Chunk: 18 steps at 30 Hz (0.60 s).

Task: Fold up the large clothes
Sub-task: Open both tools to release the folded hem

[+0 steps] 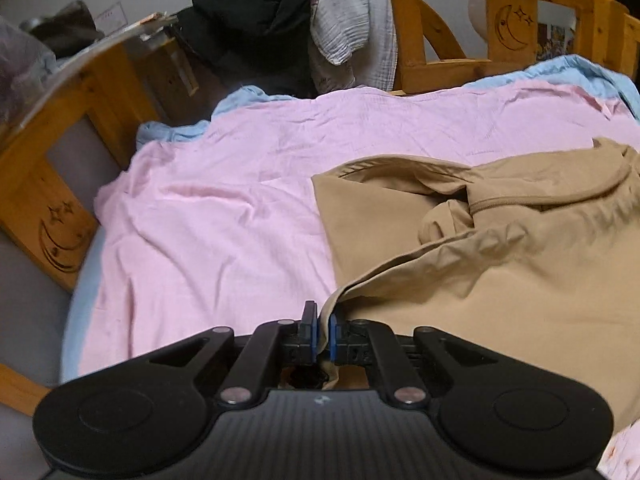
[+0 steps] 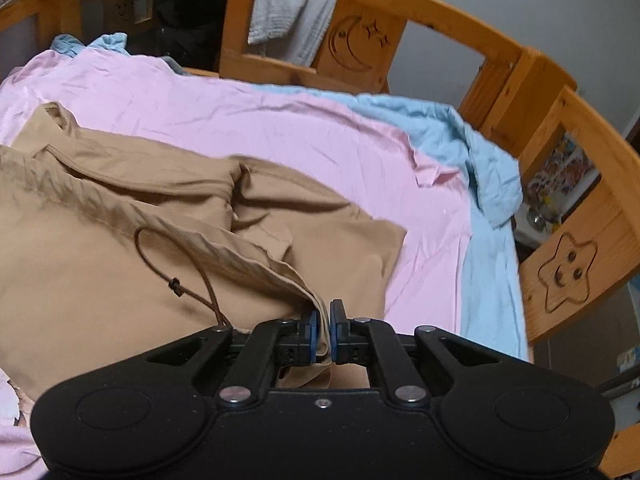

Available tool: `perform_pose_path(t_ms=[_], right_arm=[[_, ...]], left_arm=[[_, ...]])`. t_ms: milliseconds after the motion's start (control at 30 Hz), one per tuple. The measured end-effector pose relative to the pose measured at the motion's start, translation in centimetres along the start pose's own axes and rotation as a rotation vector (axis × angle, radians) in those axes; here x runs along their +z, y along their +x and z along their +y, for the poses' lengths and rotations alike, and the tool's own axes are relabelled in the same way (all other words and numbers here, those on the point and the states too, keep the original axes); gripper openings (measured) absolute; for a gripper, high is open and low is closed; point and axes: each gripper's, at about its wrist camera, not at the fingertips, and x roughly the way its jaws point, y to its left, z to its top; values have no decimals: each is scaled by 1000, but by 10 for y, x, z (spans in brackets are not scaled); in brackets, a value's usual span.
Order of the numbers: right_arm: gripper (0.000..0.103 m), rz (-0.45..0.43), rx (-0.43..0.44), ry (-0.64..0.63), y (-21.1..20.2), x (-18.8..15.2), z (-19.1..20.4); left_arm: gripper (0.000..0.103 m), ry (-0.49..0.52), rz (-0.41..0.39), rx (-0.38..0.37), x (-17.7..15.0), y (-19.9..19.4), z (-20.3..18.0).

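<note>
A tan jacket (image 1: 500, 264) lies partly folded on a pink sheet (image 1: 224, 208) that covers the bed. My left gripper (image 1: 322, 320) is shut on the jacket's left edge, and the cloth runs down between its blue pads. In the right wrist view the same tan jacket (image 2: 120, 264) spreads to the left, with a brown drawcord (image 2: 176, 264) and toggle lying on it. My right gripper (image 2: 324, 318) is shut on the jacket's right edge, a fold of tan cloth pinched between its pads. The pink sheet (image 2: 280, 140) lies beyond.
A wooden bed rail (image 1: 460, 24) with moon and star cut-outs rings the bed (image 2: 560, 272). Black clothes (image 1: 256, 20) and a white cloth (image 1: 348, 36) hang over the far rail. A light blue sheet (image 2: 480, 168) bunches along the right edge.
</note>
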Motion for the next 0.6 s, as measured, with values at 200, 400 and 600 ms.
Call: perform_pose_path(t_ms=[200, 400, 600], right_arm=[[47, -80, 103, 187, -13, -19, -29], [84, -196, 166, 281, -49, -57, -47], [95, -279, 163, 127, -64, -100, -16]], left_arm=[[63, -88, -5, -88, -5, -7, 8], [83, -146, -89, -106, -32, -40, 15], [87, -226, -94, -103, -82, -58, 24]])
